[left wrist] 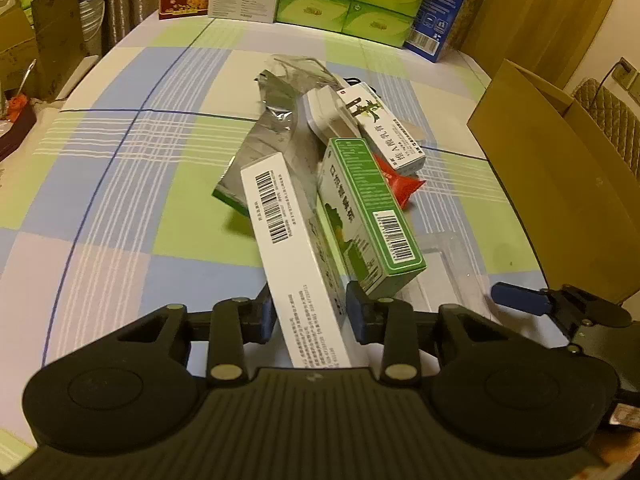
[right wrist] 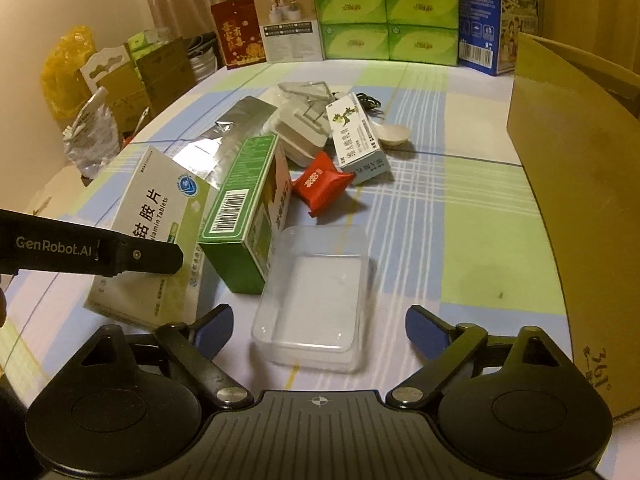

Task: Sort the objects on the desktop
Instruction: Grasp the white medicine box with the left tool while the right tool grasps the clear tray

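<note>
My left gripper (left wrist: 312, 316) is shut on a long white tablet box (left wrist: 288, 240), its blue pads pressed on the box's two sides. The right wrist view shows one left finger (right wrist: 152, 258) lying over that box (right wrist: 152, 216), which stands tilted. A green medicine box (left wrist: 372, 216) leans against it. My right gripper (right wrist: 320, 320) is open, and a clear plastic tub (right wrist: 316, 300) lies just ahead between its fingers. Behind are a red packet (right wrist: 320, 184), a white-green ointment box (right wrist: 360, 140), a silver foil bag (right wrist: 236, 124) and a white lidded case (right wrist: 300, 132).
A large open cardboard box (right wrist: 580, 184) stands at the table's right edge. Green tissue packs (right wrist: 384, 8), a blue carton (right wrist: 480, 20) and a red box (right wrist: 240, 40) line the far edge. A white spoon (right wrist: 394, 134) lies past the ointment box. The checked tablecloth (left wrist: 120, 200) is bare to the left.
</note>
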`<state>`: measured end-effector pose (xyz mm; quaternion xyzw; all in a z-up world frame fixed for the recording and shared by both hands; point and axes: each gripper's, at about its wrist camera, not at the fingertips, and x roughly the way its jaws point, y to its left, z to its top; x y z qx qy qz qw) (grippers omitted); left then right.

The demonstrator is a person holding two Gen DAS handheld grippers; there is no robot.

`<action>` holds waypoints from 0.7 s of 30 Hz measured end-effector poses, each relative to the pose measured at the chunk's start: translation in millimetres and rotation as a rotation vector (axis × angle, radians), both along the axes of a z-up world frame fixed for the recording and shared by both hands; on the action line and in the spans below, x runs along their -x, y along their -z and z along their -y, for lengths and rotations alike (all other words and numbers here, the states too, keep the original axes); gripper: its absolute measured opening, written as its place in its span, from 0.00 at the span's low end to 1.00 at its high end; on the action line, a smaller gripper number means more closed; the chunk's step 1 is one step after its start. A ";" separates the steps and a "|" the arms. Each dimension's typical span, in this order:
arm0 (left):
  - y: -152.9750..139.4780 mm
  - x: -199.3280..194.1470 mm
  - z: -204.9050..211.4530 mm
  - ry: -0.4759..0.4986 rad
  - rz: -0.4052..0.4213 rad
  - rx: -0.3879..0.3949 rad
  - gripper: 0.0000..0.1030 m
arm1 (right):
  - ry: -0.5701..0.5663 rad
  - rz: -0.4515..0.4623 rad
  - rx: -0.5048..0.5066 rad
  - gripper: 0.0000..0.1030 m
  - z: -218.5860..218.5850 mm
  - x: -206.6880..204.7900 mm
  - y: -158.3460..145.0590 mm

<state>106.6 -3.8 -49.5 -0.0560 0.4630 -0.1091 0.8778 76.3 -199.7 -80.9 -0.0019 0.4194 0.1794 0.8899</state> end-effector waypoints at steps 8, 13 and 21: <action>-4.8 -3.3 8.8 0.045 0.013 -0.074 0.20 | 0.006 0.001 0.001 0.75 -7.9 -10.5 6.5; -3.2 -3.5 10.8 0.062 0.009 -0.110 0.20 | 0.013 0.011 0.031 0.53 -7.6 -12.0 7.0; 4.1 -11.5 18.6 0.072 -0.010 -0.144 0.21 | 0.020 0.013 0.043 0.53 -5.4 -14.2 7.1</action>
